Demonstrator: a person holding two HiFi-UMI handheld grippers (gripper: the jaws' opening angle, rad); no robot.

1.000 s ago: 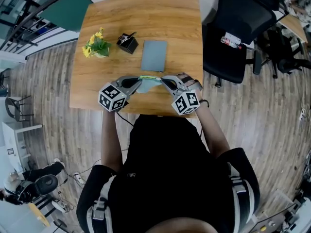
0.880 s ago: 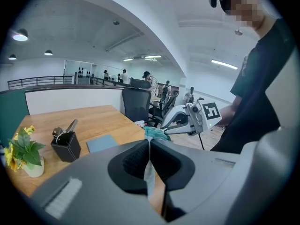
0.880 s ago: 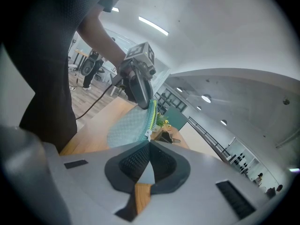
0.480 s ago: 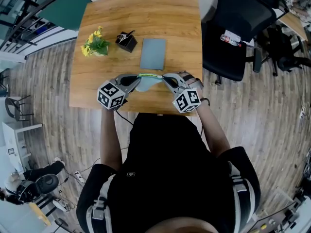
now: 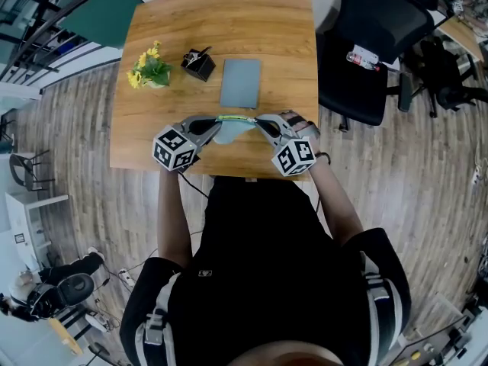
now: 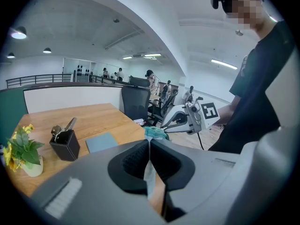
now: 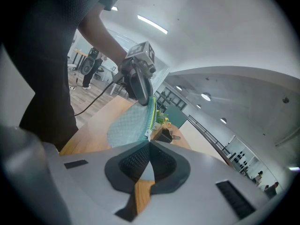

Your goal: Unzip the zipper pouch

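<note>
Above table (image 5: 229,36), left tongs (image 5: 215,123) and right tongs (image 5: 257,121) point inward, pinching pouch (image 5: 231,130).

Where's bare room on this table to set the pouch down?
Bare: the table beyond flowers, black holder and grey pad, and right of the pad. Crowded: the near edge, where left claw and right claw grip the pouch.

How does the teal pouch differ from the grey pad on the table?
The pouch is teal mesh with a zipper; the pad is plain grey. The pouch is gripped at both ends by the left gripper and right gripper; the pad lies untouched. Both are flat.
</note>
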